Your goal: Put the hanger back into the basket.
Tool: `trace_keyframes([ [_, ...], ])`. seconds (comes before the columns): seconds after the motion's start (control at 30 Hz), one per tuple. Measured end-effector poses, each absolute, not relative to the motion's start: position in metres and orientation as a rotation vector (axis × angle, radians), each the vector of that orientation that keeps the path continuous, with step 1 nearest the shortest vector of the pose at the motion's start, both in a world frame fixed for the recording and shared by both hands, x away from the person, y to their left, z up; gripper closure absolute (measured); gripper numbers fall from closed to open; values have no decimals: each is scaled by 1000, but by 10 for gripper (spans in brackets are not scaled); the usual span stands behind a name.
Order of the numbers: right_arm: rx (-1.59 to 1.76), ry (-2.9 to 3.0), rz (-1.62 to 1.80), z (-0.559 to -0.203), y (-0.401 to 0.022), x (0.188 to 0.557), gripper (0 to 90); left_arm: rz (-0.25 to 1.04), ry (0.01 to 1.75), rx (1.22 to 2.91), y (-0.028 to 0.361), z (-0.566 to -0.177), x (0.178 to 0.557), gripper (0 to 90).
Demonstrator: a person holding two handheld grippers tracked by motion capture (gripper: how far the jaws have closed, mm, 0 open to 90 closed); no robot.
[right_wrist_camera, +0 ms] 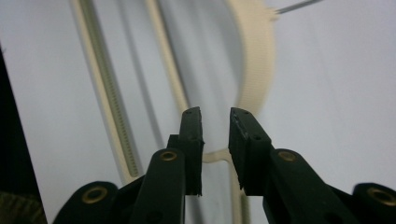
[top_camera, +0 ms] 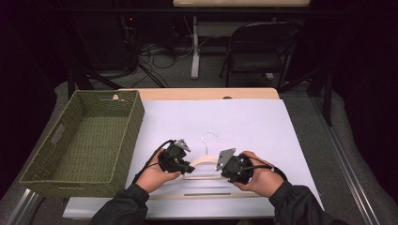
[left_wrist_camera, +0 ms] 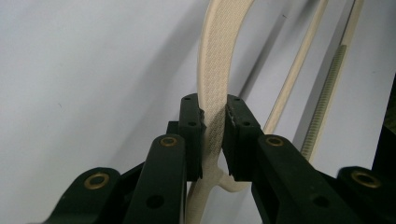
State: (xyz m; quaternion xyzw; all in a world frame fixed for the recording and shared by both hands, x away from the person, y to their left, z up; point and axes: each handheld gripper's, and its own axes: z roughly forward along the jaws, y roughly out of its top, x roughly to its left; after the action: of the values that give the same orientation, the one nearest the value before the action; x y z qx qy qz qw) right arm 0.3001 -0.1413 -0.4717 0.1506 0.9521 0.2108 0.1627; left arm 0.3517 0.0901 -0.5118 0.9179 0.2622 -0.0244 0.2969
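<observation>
A cream hanger (top_camera: 202, 161) with a metal hook (top_camera: 209, 136) lies on the white table sheet (top_camera: 234, 117) between the person's two hands. My left gripper (top_camera: 187, 166) is on its left shoulder. In the left gripper view, the left gripper (left_wrist_camera: 215, 116) has both pads pressed on the hanger's textured arm (left_wrist_camera: 217, 56). My right gripper (top_camera: 224, 169) is at the hanger's right shoulder. In the right gripper view, the right gripper (right_wrist_camera: 215, 116) stands open with an empty gap between its pads, and the hanger's curved arm (right_wrist_camera: 257, 60) lies just beyond them.
A green woven basket (top_camera: 133, 124) sits empty at the table's left. A thin cream ridged strip (top_camera: 206, 194) lies near the front edge, close to the person's sleeves. A folding chair (top_camera: 263, 47) and a table leg stand on the floor beyond the far edge.
</observation>
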Motion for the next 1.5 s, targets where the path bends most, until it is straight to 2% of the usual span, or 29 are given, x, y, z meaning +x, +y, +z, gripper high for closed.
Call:
trace_keyframes([
  [0.13,559,2664,625,-465,-151,313,658,-63,687,2439,91,-510,349,790],
  [0.23,609,2665,641,-467,-151,318,643,-61,693,2435,91,-510,347,791],
  [0.4,657,2718,649,-478,-140,326,588,-63,692,2427,93,-510,346,791],
  [0.53,659,2718,638,-483,-133,329,588,-68,695,2421,94,-510,345,791],
  [0.67,672,2719,615,-489,-124,333,601,-66,696,2417,94,-510,344,792],
  [0.9,658,2723,605,-497,-116,334,735,-69,689,2412,95,-510,342,791],
  [1.0,642,2719,616,-497,-115,332,738,-82,689,2407,96,-509,342,790],
  [1.07,624,2709,604,-496,-115,330,740,-115,684,2391,98,-508,342,752],
  [1.23,574,2684,626,-493,-116,325,742,-154,660,2404,102,-503,340,553],
  [1.4,530,2656,638,-488,-118,317,744,-176,631,2460,105,-503,336,506],
  [1.5,510,2644,648,-487,-119,314,744,-189,612,2476,106,-503,333,514],
])
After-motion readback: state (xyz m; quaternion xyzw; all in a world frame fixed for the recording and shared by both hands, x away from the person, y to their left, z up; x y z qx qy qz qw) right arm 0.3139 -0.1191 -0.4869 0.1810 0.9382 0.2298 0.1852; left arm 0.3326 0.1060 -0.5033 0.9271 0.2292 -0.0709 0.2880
